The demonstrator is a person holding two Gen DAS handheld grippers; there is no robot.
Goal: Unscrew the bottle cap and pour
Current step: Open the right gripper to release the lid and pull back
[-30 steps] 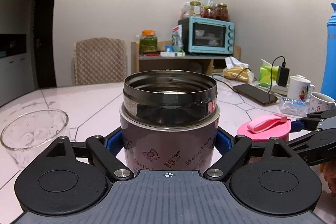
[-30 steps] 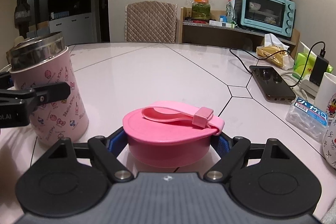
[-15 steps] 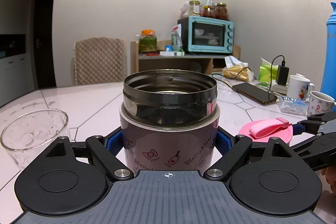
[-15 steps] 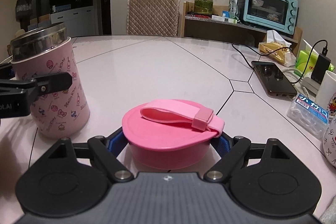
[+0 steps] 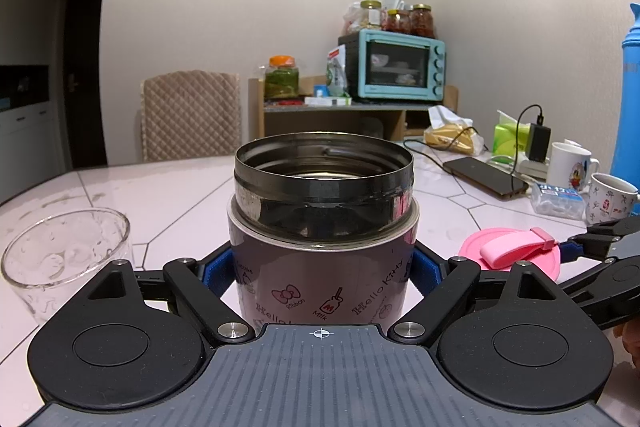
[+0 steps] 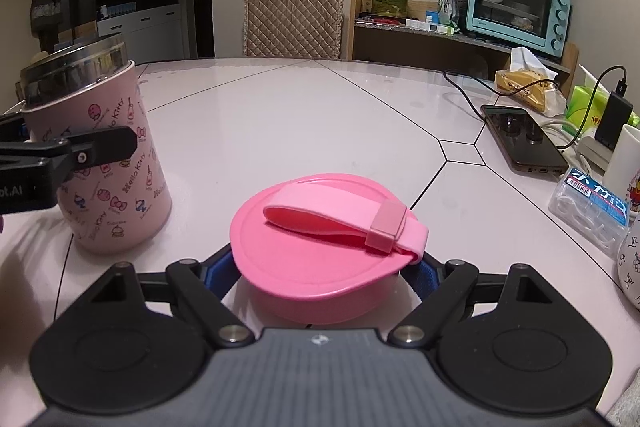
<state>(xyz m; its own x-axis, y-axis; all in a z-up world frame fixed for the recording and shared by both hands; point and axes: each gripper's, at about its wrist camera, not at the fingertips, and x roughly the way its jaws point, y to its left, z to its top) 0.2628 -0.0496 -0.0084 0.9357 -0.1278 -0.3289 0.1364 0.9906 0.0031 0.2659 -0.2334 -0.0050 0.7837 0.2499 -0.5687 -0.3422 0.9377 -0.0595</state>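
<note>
The pink Hello Kitty flask (image 5: 324, 239) stands uncapped on the table, its steel mouth open. My left gripper (image 5: 322, 267) is shut on its body. The flask also shows at the left of the right wrist view (image 6: 104, 163), with a left finger (image 6: 100, 147) across it. My right gripper (image 6: 320, 267) is shut on the pink cap (image 6: 320, 247) with its strap, held low at the table surface. The cap also shows at the right of the left wrist view (image 5: 508, 255). An empty glass (image 5: 64, 255) stands left of the flask.
A phone (image 6: 520, 139) on a charging cable, a small plastic box (image 6: 588, 203), mugs (image 5: 568, 167) and a blue bottle (image 5: 628, 107) sit along the right side of the table. A chair (image 6: 292, 23) and a shelf with a toaster oven (image 6: 516, 7) stand behind.
My right gripper has lowered the pink cap toward the table and tilted forward. The left gripper and flask have not moved.
</note>
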